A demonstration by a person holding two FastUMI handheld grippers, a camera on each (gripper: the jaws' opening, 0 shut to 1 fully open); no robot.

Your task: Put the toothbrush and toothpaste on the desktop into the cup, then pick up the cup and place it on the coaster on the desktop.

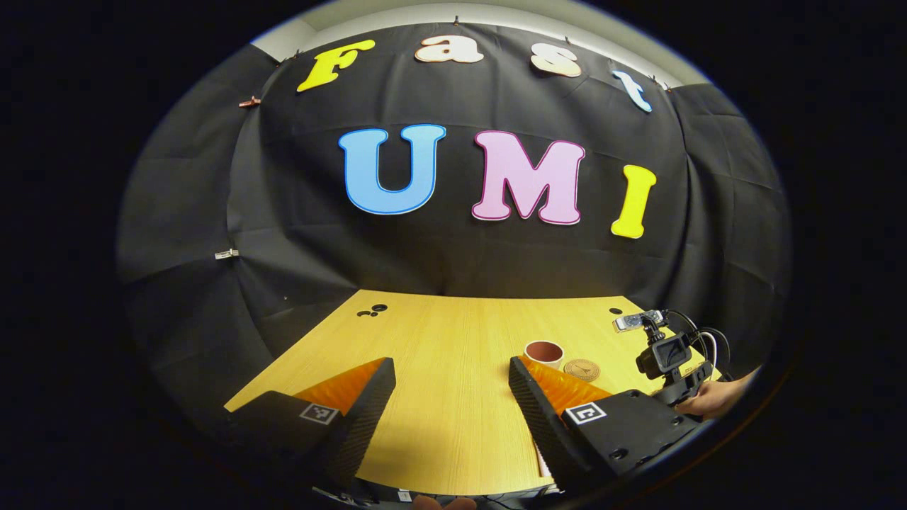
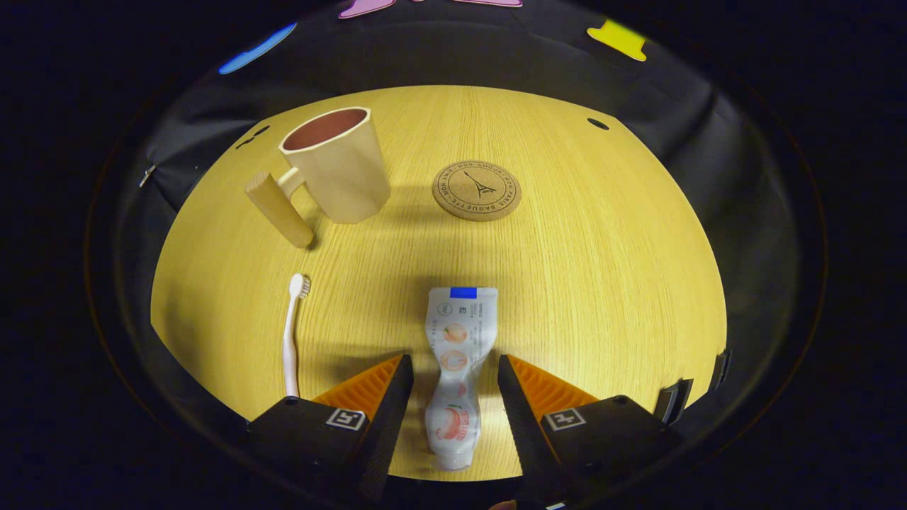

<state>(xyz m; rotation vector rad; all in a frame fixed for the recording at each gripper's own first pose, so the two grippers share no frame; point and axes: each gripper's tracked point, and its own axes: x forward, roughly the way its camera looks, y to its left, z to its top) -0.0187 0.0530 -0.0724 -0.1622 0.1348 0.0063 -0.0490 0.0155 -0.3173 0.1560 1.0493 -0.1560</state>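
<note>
right claw (image 2: 453, 386) apart, straddling toothpaste (image 2: 455, 368) low centre, poised to clamp | left claw (image 1: 450, 397) apart, idle | toothbrush (image 2: 291, 333) lower left | cup (image 2: 336, 166) upper left, coaster (image 2: 477, 190) beside it on tabletop (image 2: 602, 269)

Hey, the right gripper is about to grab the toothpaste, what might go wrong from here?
1. The right gripper stands open around the toothpaste tube, not yet pressing it. The tube looks soft and narrows mid-body, so it may slip or sag on lifting.
2. The cup stands apart, up and to the left; a drooping tube could catch its rim and tip it.
3. The toothbrush lies close beside the left jaw, so a sideways correction might nudge it.
</note>
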